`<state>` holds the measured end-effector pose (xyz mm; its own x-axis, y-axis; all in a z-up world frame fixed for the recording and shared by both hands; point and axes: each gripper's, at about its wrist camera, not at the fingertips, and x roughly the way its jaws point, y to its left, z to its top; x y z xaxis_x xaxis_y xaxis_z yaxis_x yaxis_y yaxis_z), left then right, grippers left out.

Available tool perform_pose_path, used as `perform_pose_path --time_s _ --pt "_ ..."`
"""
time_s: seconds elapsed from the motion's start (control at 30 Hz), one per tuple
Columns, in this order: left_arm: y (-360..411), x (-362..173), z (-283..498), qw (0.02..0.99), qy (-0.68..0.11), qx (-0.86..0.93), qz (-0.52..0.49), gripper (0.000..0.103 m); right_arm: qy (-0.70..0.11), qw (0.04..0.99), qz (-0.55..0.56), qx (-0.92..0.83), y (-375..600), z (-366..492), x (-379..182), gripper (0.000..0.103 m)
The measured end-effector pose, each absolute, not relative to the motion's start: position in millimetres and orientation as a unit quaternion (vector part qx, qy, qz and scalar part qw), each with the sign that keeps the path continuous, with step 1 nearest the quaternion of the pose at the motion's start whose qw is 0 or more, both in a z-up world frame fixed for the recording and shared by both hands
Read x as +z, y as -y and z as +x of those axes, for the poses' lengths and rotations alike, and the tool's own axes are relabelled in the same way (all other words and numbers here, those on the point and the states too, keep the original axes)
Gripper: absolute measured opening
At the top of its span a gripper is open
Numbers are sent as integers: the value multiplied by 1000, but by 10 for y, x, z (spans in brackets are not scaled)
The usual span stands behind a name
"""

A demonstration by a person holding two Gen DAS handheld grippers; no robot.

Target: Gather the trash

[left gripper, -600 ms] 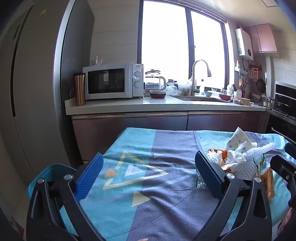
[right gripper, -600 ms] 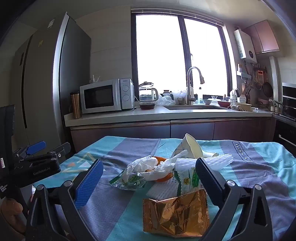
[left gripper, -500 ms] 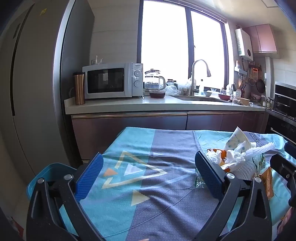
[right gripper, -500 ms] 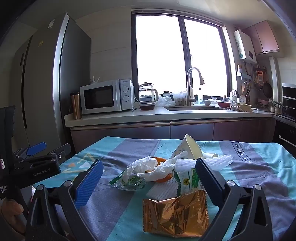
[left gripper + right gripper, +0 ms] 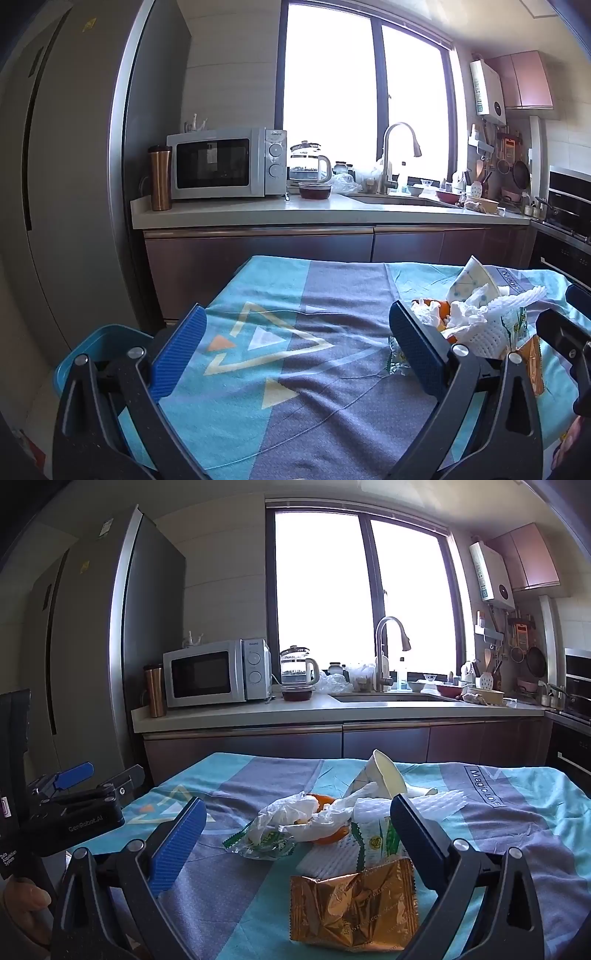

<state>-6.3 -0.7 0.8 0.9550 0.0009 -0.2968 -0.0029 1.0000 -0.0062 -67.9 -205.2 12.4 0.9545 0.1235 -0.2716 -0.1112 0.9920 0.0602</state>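
Right gripper (image 5: 295,843) with jaws wide apart, gold wrapper (image 5: 354,908) lying on the table (image 5: 517,849) low between them, trash pile (image 5: 317,823) just behind it, left gripper (image 5: 295,356) jaws wide apart over bare cloth, trash pile beside its right jaw

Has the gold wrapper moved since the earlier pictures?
No. The gold wrapper lies as before on the tablecloth, in front of the white foam net.

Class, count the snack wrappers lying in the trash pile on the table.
3 visible: gold foil wrapper nearest the camera; green-and-white wrapper just behind it; clear green-printed wrapper at the pile's left. Tissue may hide others.
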Motion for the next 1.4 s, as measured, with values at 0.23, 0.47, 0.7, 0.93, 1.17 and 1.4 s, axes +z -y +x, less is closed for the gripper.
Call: perform_pose_path --time_s 0.23,0.47,0.7,0.93,1.17,1.4 --pt "-16 31 -75 989 -149 4 -11 98 -138 988 22 60 2044 -685 146 96" --pt "-33 59 -92 989 -144 7 -8 98 -138 988 24 60 2038 -658 142 96" --pt "-14 68 -95 990 -142 7 -4 98 -137 988 25 59 2045 -647 138 96" --pt "-8 70 -100 990 -141 8 -5 98 -137 988 25 60 2050 -655 138 96" --pt "5 58 -119 990 -140 10 -5 98 -138 988 26 59 2051 -652 139 96" --pt "18 55 -131 990 -138 11 -3 98 -136 989 27 58 2051 -650 138 96"
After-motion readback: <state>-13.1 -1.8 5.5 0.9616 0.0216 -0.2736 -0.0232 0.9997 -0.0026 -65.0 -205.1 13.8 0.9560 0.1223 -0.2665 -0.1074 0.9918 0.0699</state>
